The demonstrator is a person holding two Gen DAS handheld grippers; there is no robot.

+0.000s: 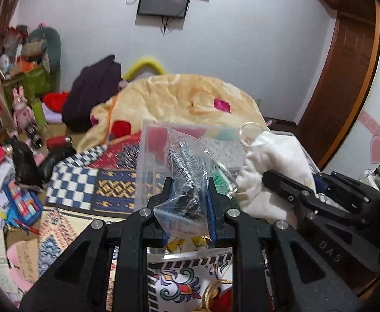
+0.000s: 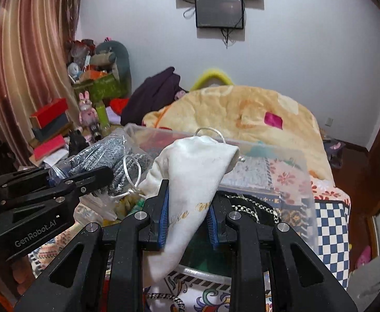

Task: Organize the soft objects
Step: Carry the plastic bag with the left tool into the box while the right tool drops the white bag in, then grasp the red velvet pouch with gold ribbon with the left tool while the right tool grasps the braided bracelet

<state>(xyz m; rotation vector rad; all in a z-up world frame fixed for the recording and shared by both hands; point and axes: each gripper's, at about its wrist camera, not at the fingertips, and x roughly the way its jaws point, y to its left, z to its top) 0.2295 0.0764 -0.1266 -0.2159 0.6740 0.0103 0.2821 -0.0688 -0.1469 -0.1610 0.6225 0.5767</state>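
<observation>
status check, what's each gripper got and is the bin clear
Left gripper shut on clear bag of grey knitwear. Right gripper shut on white drawstring pouch. Both held over clear plastic bin, which already holds items; nothing blocking.

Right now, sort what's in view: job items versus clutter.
Job: clear bag of grey knitwear in left tongs; white cloth pouch in right tongs; clear bin.
Clutter: yellow blanket, pink rabbit toy, purple garment.

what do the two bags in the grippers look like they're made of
Left gripper pinches a clear bag: thin glossy plastic, see-through and creased, likely with a zip top. Right gripper pinches a white pouch: soft matte cloth, probably cotton, draping in folds, with a cord drawstring.
</observation>
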